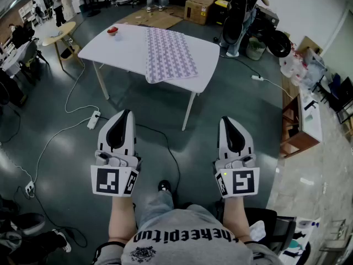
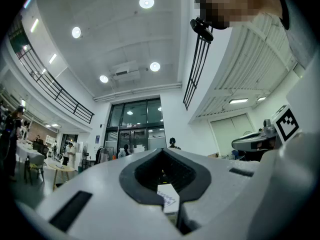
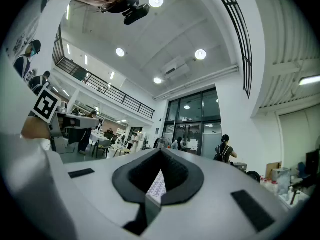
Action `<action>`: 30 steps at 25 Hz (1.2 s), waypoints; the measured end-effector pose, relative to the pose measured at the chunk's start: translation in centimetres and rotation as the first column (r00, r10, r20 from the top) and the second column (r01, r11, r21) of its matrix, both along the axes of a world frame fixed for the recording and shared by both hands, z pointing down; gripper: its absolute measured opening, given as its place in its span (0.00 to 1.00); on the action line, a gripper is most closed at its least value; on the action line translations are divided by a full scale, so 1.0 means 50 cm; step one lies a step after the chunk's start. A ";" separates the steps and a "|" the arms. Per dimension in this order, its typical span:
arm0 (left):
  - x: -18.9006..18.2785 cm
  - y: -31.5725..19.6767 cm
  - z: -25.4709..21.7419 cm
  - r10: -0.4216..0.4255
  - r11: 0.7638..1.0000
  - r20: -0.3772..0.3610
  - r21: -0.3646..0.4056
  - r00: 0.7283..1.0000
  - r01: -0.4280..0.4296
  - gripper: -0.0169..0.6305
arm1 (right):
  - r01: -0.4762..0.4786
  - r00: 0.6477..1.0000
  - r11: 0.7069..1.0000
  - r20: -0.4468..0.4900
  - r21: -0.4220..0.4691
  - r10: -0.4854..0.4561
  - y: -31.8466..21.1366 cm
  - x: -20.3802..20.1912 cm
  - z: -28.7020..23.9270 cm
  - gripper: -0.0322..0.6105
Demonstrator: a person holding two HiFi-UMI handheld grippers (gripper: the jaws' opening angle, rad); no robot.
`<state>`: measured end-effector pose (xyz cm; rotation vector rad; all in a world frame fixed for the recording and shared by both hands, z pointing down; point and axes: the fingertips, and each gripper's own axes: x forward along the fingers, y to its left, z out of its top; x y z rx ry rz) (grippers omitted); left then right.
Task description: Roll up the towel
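A purple and white patterned towel (image 1: 168, 54) lies flat on a white table (image 1: 124, 48), its near end just over the front edge. Both grippers are held close to the person's body, well short of the table. My left gripper (image 1: 122, 116) is shut and holds nothing. My right gripper (image 1: 230, 121) is likewise shut and holds nothing. In the left gripper view the towel (image 2: 170, 200) and table show small through the notch of the closed jaws. The right gripper view shows the towel (image 3: 158, 183) the same way.
A small red object (image 1: 112, 31) sits at the table's far left. On the grey floor lie a power strip (image 1: 93, 120) and cables. A round side table (image 1: 59, 35) stands left, cardboard boxes (image 1: 199, 5) behind, a wooden shelf (image 1: 300, 123) right. People stand at the back.
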<state>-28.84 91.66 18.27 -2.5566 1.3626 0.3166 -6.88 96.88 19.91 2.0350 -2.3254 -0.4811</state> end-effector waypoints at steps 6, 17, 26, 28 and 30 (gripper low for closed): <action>0.005 -0.019 0.004 0.002 1.000 0.002 0.004 1.000 -0.002 0.03 | -0.001 1.000 1.000 -0.010 -0.001 0.001 -0.020 -0.001 0.006 0.05; -0.011 -0.140 0.000 0.001 1.000 0.019 0.024 1.000 -0.001 0.03 | -0.010 1.000 0.999 -0.021 0.043 0.011 -0.133 -0.022 -0.005 0.05; -0.058 -0.296 -0.008 0.015 0.999 -0.009 0.032 1.000 -0.015 0.03 | -0.005 1.000 0.998 0.004 0.061 0.005 -0.275 -0.071 -0.017 0.05; -0.068 -0.323 -0.004 0.027 0.999 -0.003 0.033 1.000 -0.027 0.03 | -0.017 1.000 0.998 0.011 0.059 0.016 -0.301 -0.084 -0.010 0.05; -0.077 -0.343 -0.001 0.034 0.999 0.001 0.035 0.999 -0.034 0.03 | -0.026 0.999 0.998 0.019 0.058 0.025 -0.320 -0.094 -0.003 0.05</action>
